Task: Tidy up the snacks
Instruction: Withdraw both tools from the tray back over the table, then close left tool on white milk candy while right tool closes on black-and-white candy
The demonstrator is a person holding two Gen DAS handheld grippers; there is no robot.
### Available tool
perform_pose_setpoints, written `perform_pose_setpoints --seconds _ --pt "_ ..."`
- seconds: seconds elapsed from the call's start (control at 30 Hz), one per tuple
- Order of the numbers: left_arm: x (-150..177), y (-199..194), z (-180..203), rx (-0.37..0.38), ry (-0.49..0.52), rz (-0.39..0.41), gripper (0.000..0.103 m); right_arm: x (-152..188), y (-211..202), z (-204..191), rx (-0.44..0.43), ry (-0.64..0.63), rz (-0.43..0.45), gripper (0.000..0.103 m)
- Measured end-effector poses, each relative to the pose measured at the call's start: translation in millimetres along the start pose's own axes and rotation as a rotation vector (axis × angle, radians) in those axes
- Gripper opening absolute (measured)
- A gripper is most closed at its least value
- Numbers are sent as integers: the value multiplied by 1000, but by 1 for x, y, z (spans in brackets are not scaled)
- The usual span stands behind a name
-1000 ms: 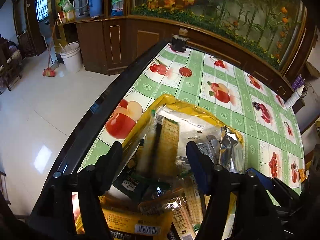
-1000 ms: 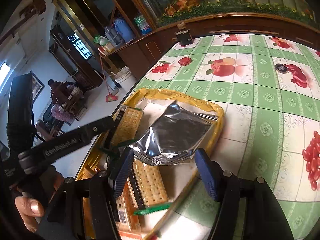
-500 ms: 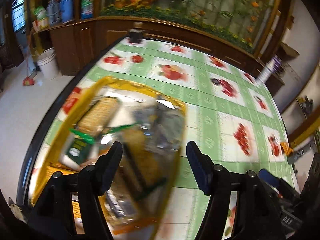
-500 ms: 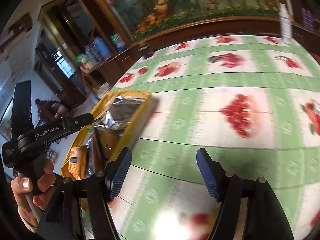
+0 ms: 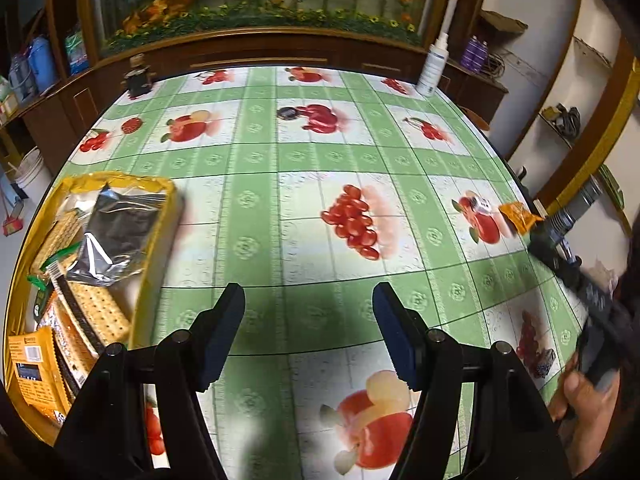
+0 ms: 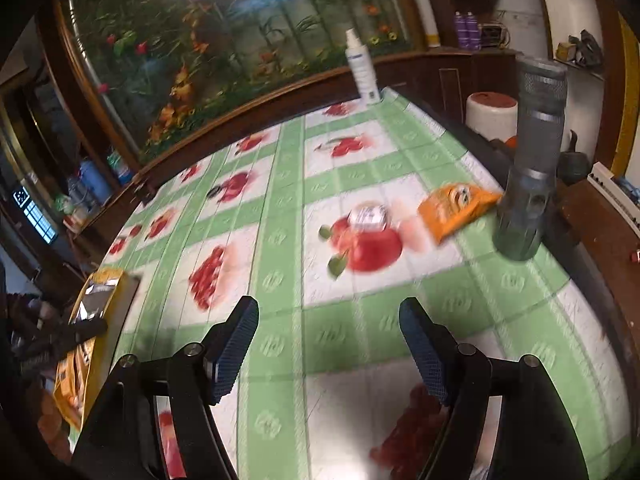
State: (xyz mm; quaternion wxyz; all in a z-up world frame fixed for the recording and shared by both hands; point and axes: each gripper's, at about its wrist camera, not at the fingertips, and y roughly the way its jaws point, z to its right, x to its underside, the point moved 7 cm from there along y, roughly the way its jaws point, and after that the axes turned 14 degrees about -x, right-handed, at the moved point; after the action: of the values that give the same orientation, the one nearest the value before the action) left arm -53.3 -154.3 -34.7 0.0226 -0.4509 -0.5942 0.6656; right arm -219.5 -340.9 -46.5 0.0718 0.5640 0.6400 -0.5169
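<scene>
Both grippers have been swung away from the yellow tray (image 5: 160, 216) of snacks at the surface's left edge. The right gripper (image 6: 328, 344), fingers spread and empty like the left gripper's (image 5: 308, 332), now faces the orange packet (image 6: 452, 208), probably 1 remaining snack, near the right edge.

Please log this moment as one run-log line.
left gripper: open, empty | right gripper: open, facing orange snack packet | yellow tray: holds snacks

An orange snack packet (image 6: 456, 209) lies flat near the table's right edge; crackers (image 5: 98, 312) and a silver pouch (image 5: 116, 236) fill the yellow tray (image 5: 158, 248).
</scene>
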Motion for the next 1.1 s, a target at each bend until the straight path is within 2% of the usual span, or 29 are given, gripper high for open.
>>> perform_pose_setpoints --seconds 0.1,0.17,0.27,0.53,0.63,0.73,0.77,0.83,0.87,0.93,0.97,1.0,1.1 --pt "3 0 10 3 24 -12 66 -31 19 11 21 -18 10 75" --pt "5 -2 12 7 32 -10 66 -48 40 20 94 -58 -20 73" --pt "8 -3 10 2 36 -6 66 -69 66 43 161 -48 -48 71" --pt "10 16 -4 3 7 -48 65 -80 95 89 285 9 -112 72" --pt "9 20 -1 20 -8 -61 65 -70 95 91 256 54 -140 73" --pt "10 22 4 36 4 -65 65 -45 101 72 150 72 -215 74" --pt "11 22 5 37 9 -62 65 -38 100 58 105 54 -226 74" --pt "11 22 5 37 18 -59 65 -24 89 10 -90 -1 -226 70" --pt "11 22 6 39 18 -61 65 -24 80 -6 -68 -70 -200 73" --pt "11 22 5 42 15 -66 65 -35 66 -18 74 -197 -129 74" --pt "11 20 5 45 15 -62 65 -43 64 -11 134 -198 -109 74" --pt "11 19 5 46 14 -55 65 -48 66 -2 157 -172 -112 74" --pt "9 16 3 44 10 -48 65 -61 79 24 170 -101 -129 74"
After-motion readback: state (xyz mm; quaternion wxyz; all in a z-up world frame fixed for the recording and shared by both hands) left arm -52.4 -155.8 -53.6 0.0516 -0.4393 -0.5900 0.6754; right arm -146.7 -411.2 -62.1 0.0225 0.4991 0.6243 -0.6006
